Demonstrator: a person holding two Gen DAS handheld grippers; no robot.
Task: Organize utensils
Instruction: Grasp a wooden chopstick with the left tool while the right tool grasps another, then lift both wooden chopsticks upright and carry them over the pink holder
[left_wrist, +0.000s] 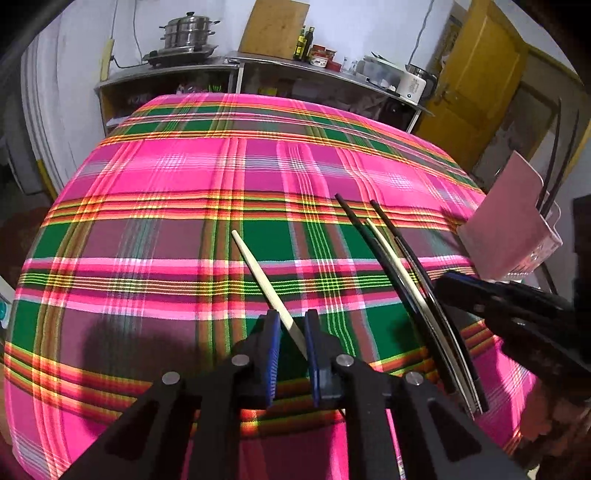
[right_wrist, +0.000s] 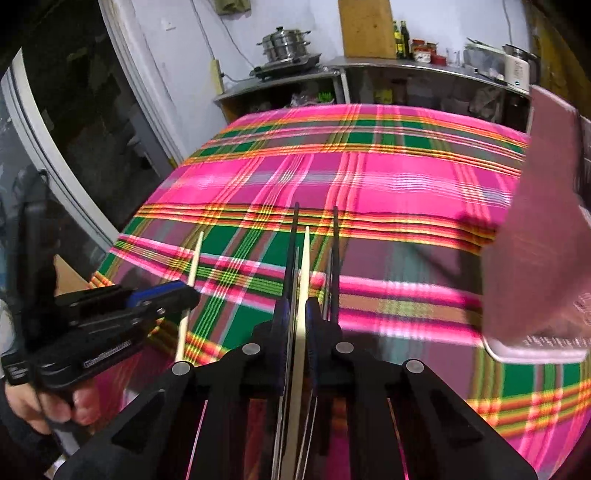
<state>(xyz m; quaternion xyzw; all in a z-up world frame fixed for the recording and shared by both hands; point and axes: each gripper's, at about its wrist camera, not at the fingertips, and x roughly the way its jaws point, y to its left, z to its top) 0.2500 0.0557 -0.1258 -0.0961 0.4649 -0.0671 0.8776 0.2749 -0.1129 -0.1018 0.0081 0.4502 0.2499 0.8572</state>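
My left gripper (left_wrist: 291, 325) is shut on a single pale wooden chopstick (left_wrist: 258, 271), held above the plaid tablecloth (left_wrist: 166, 206); it also shows in the right wrist view (right_wrist: 192, 269). My right gripper (right_wrist: 297, 306) is shut on a bundle of chopsticks (right_wrist: 306, 266): one pale one between two black ones. The bundle also shows in the left wrist view (left_wrist: 384, 251), with the right gripper (left_wrist: 454, 291) at its lower end. A pink utensil holder (left_wrist: 509, 218) stands at the table's right edge with two black chopsticks (left_wrist: 554, 155) upright in it.
The pink holder (right_wrist: 543, 236) is close on the right in the right wrist view. Behind the table is a steel shelf (left_wrist: 236, 66) with a steamer pot (left_wrist: 188, 33), bottles and a kettle. A yellow door (left_wrist: 480, 85) stands at the back right.
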